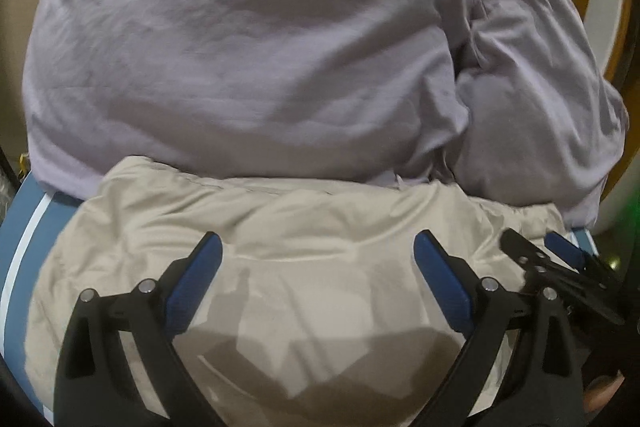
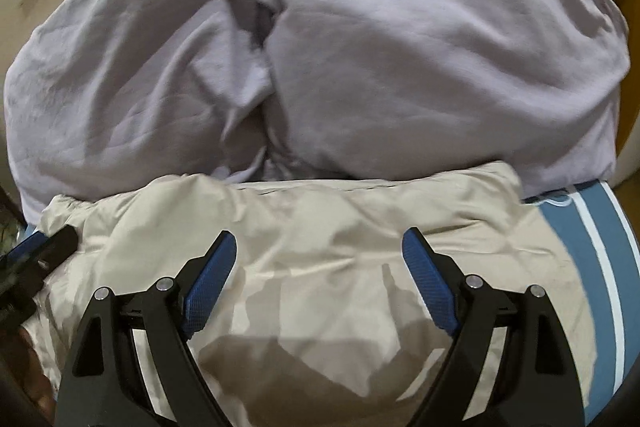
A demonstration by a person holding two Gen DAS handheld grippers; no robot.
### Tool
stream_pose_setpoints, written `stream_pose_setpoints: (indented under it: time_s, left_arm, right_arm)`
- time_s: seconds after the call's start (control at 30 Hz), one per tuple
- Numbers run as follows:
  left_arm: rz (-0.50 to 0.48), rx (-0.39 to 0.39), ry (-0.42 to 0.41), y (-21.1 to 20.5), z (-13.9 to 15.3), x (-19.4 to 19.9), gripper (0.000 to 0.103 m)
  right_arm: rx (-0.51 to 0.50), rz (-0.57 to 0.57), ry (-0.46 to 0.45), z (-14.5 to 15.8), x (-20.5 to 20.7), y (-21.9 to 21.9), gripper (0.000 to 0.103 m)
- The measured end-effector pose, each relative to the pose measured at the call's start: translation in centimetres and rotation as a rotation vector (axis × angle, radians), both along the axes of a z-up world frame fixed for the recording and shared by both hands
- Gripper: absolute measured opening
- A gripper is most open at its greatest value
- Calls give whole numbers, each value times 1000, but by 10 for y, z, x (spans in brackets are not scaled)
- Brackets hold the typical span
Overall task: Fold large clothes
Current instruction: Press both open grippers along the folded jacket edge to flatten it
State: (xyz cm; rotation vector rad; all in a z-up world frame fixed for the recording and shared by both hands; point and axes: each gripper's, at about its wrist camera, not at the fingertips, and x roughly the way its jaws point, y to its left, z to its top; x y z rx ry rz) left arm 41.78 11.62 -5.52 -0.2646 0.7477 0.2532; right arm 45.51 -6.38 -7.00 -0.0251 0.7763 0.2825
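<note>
A beige padded garment (image 1: 288, 227) lies folded on a blue bed surface, also in the right wrist view (image 2: 320, 227). My left gripper (image 1: 318, 247) is open and hovers just above the garment's near part, holding nothing. My right gripper (image 2: 319, 245) is open too, over the same garment and empty. The right gripper (image 1: 560, 267) shows at the right edge of the left wrist view. The left gripper (image 2: 36, 255) shows at the left edge of the right wrist view, by the garment's left end.
A lilac duvet (image 1: 240, 47) and a lilac pillow (image 1: 540, 99) are bunched right behind the garment, as the right wrist view also shows (image 2: 360, 47). The blue sheet with a white stripe (image 2: 592, 247) shows at the sides. A beige wall is behind.
</note>
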Motion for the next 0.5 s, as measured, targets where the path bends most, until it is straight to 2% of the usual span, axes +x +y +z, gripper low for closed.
stream_pose_setpoints:
  time_s: [0.1,0.2,0.3,0.5]
  left_arm:
    - [1,15,18,-19,-13,7,96]
    - [14,28,48,-14,-20,1,96]
    - [33,29,57,-12,-30,6,97]
    - [54,31,58,-8,-41,12,98]
  right_arm:
    - [-38,16,-3,-9,2,11,87]
    - [-70,17,14,-22,6,15,87]
    - [-62,12,40,-34,11,15,87]
    - [-63,13,35,-42,16,19,90]
